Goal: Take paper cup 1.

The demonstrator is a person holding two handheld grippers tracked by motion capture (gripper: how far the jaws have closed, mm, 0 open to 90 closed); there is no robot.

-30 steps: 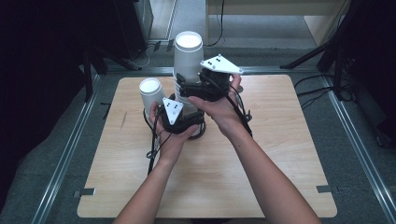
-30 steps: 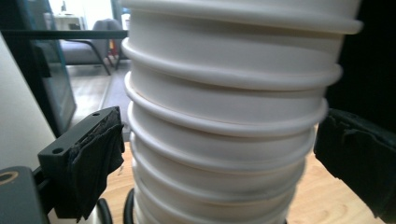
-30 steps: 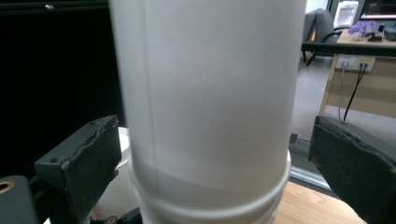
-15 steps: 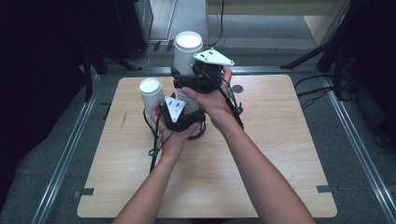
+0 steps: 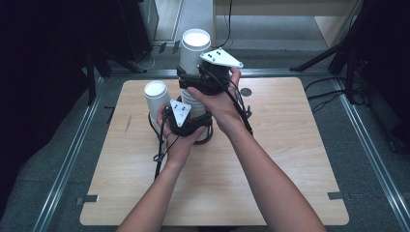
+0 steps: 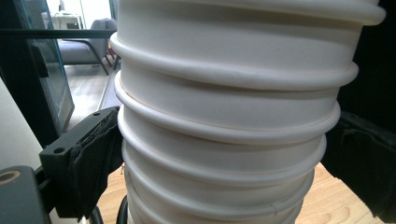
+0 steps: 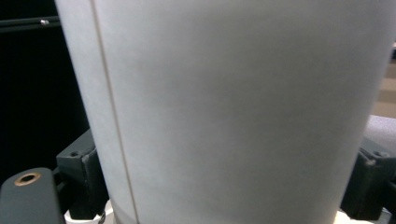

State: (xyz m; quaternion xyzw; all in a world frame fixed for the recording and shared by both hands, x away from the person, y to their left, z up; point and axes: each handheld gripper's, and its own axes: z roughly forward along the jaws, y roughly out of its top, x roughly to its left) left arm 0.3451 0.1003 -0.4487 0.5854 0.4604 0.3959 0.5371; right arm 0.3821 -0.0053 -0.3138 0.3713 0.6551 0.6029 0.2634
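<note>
Cup stack (image 5: 193, 82): both jaws clamped on it, right's just closing.

stack of cups (image 5: 196, 104): base hidden by hands | top cup (image 7: 233, 112): rim cut off

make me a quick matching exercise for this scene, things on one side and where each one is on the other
Things:
1. left gripper
2. right gripper
3. single cup
4. tall cup stack

Places:
A. standing alone on the table, left of the stack
B. clamped low, around the stacked rims
C. jaws at the top cup's wall, just been closing
D. rising at the table's far middle

Pairs: 1-B, 2-C, 3-A, 4-D
</note>
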